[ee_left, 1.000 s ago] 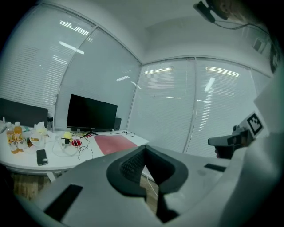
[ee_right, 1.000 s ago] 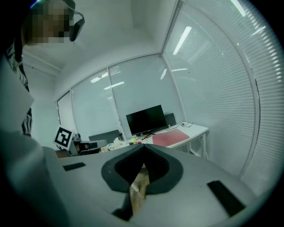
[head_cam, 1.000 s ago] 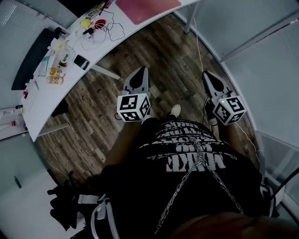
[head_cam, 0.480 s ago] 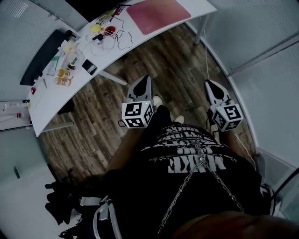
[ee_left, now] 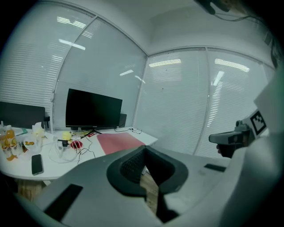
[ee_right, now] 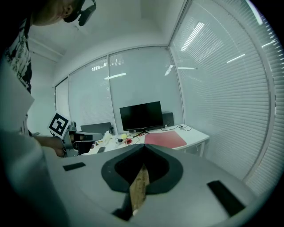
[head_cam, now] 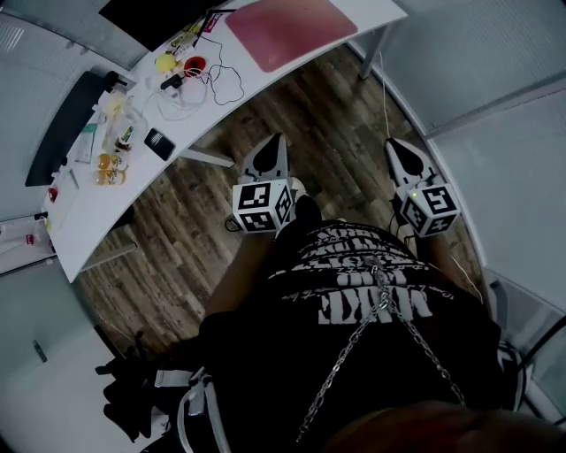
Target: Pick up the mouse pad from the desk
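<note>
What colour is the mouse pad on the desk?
Plain pinkish red. The flat rectangular mouse pad shows best in the head view.

White desk (head_cam: pixel 84 217), red mouse pad (head_cam: pixel 290 31), phone (head_cam: pixel 159 143)

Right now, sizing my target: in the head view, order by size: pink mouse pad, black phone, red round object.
Largest: pink rectangular mouse pad.
Then black flat phone and red round object, too alike to rank.

In the head view the mouse pad (head_cam: pixel 287 31) lay on the desk (head_cam: pixel 80 212) at top centre, with the monitor (head_cam: pixel 155 13) to its upper left and cables (head_cam: pixel 217 80) just left of it. A phone (head_cam: pixel 159 143) lay farther left. The left gripper (head_cam: pixel 277 142) and right gripper (head_cam: pixel 391 143) hung mid-frame over the floor (head_cam: pixel 177 239).
</note>
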Demonstrator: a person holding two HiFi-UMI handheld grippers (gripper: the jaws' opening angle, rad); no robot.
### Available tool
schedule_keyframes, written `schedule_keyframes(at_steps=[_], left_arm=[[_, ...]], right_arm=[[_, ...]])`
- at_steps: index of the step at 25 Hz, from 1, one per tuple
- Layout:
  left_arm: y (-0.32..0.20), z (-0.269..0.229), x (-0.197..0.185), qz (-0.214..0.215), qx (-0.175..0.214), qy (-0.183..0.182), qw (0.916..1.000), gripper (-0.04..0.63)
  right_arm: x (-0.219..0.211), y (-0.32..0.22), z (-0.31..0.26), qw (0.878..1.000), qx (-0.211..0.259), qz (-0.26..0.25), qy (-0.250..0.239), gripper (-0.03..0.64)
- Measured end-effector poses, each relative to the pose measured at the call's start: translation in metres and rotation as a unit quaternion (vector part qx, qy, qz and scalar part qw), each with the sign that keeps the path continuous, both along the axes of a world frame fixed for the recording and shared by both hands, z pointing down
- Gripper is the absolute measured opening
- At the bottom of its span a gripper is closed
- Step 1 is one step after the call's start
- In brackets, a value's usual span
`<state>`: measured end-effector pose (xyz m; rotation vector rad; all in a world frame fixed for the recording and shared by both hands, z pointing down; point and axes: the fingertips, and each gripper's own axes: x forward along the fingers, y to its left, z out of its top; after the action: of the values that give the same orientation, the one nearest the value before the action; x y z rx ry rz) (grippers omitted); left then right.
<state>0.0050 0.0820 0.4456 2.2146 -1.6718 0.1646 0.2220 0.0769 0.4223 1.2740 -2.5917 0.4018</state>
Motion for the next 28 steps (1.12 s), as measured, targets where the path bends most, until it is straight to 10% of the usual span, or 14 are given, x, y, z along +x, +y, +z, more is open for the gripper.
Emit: schedule_keyframes(at_steps=[19,28], left_arm=[[-0.121,-0.049,-0.084,0.01,0.154,-0.05,0.9868,0.006],[-0.15,-0.055,-0.097,0.011,0.16,-0.028,0.9866,0.006]], right_arm=[[-0.079,-0.112,-0.066,0.98,0.181,0.081,0.019,-0.008],[-0.096,-0.132,-0.077,0.976,0.203,0.074,0.034,-0.008]])
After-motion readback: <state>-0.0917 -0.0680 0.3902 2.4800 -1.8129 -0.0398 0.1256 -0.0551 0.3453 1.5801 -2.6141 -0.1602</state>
